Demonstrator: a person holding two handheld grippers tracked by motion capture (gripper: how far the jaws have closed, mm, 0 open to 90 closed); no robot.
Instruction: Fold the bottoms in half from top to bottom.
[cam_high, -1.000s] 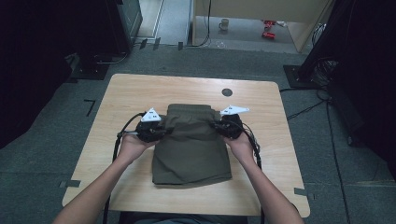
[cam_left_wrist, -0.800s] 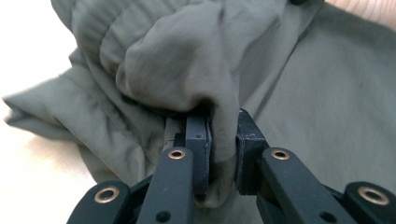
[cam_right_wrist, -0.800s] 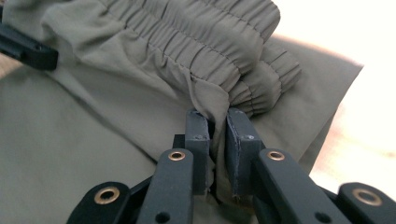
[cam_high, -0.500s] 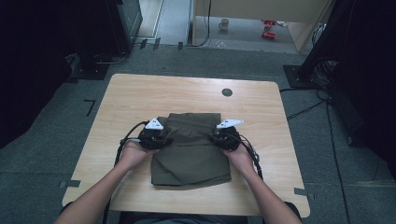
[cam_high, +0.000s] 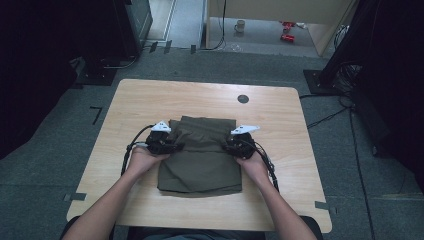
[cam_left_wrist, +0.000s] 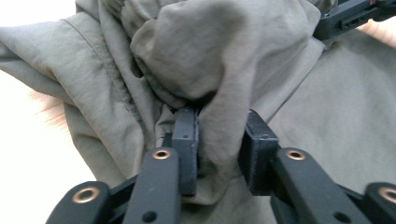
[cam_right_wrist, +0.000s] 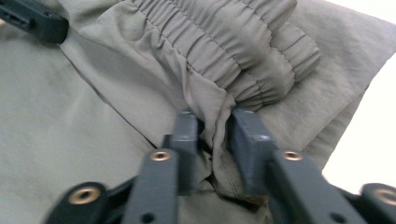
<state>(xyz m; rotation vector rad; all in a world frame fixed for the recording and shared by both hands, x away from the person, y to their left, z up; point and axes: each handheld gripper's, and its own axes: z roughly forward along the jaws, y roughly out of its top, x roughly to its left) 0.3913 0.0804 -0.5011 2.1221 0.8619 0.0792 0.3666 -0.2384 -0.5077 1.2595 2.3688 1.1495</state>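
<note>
Olive garment (cam_high: 200, 160) lies mid-table (cam_high: 280, 200), toward the person's side, already partly folded into a rough rectangle; its elastic waistband (cam_right_wrist: 243, 42) is doubled over at the far edge. Left gripper (cam_high: 172, 146) is clamped on a bunch of fabric at the garment's left edge: in the left gripper view the cloth (cam_left_wrist: 219, 70) is wedged between both jaws and balloons above them. Right gripper (cam_high: 231, 146) is likewise closed on a pinch at the right edge, just under the gathered waistband, cloth sandwiched between the jaws. Judging by look, it's thin woven stuff, light, fully limp, a bit slick, so it will sag and drape between the two grip points with no stiffness to carry a fold. Not fragile. Best holds look like the waistband and seam lines (cam_left_wrist: 109, 74), where layers stack thick and the jaws get bite; a single-layer pinch would probably slide out. Grips are symmetric, so a lift should stay level, though the unsupported middle will likely droop. The free near hem could drag on the wood and undo the fold.
</note>
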